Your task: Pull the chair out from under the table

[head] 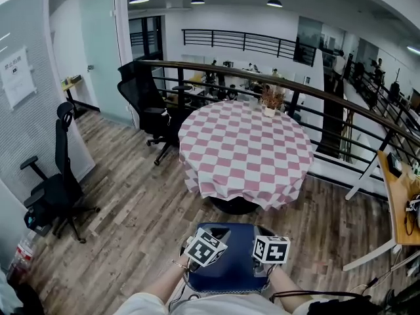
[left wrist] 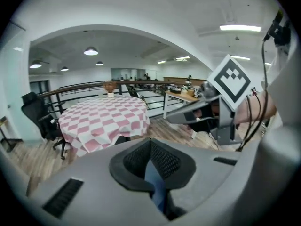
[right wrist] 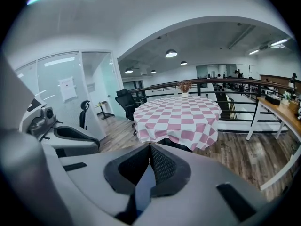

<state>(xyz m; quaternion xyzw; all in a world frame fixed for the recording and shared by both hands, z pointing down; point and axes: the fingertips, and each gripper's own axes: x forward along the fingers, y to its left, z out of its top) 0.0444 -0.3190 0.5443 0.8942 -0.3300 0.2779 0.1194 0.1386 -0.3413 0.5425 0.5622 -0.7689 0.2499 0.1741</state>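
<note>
So, nearest first: both grippers hang over the chair (head: 230, 269), a blue one, right in front of the person. The left gripper (left wrist: 150, 141) has its jaws together, tips meeting. The right gripper (right wrist: 150, 146) looks the same, tips together. In both gripper views a thin blue sliver shows in the slit behind the tips. That reads as the chair seen from above, not a firm hold, though a pinch on its edge can't be ruled out.

In the head view the left gripper's marker cube (head: 207, 247) sits over the chair's left side, tilted. The right gripper's cube (head: 272, 249) sits over the right side, flatter. Neither hand is clearly closer, and both point forward and down toward the table.

Key relation: the chair lies between the person and the table (head: 246, 143), a round one with a pink checked cloth. The chair's far edge is near the dark table base (head: 233, 205), just short of the cloth's hanging edge. The pull line runs from the table straight back to the person.

My judgement is that the chair looks mostly out from under already. Any further pull needs a fresh grip on its near edge.
</note>
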